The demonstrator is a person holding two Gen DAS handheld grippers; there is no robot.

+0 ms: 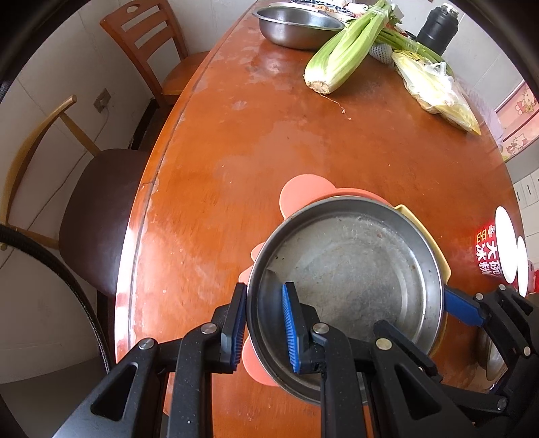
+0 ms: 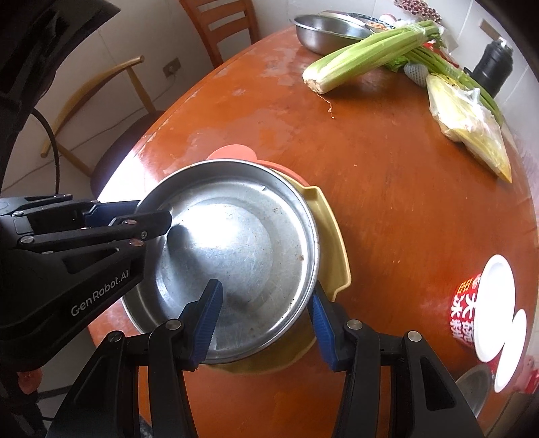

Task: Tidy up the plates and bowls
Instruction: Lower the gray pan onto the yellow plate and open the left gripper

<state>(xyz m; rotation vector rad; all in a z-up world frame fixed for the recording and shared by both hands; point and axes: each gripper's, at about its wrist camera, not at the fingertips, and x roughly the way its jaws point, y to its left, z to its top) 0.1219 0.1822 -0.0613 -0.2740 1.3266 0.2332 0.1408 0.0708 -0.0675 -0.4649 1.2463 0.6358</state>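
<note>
A round steel plate [image 1: 350, 269] [image 2: 242, 249] lies on a yellow plate [image 2: 331, 236] [image 1: 426, 236], which lies on a pink plate [image 1: 303, 190] [image 2: 232, 151] on the wooden table. My left gripper [image 1: 266, 323] [image 2: 148, 215] straddles the steel plate's left rim, one finger inside and one outside, apart from it. My right gripper [image 2: 266, 323] straddles the steel plate's near right rim with jaws wide; it also shows in the left wrist view [image 1: 461, 306]. A steel bowl [image 1: 296, 25] [image 2: 328, 30] sits at the far end.
Celery [image 1: 343, 57] [image 2: 363, 54], a bagged vegetable [image 1: 434, 91] [image 2: 468, 124] and a black flask [image 1: 438, 28] [image 2: 493, 64] lie on the table's far side. A red paper bowl [image 1: 488, 256] [image 2: 471, 310] stands at the right. Chairs [image 1: 101, 215] stand at the table's left.
</note>
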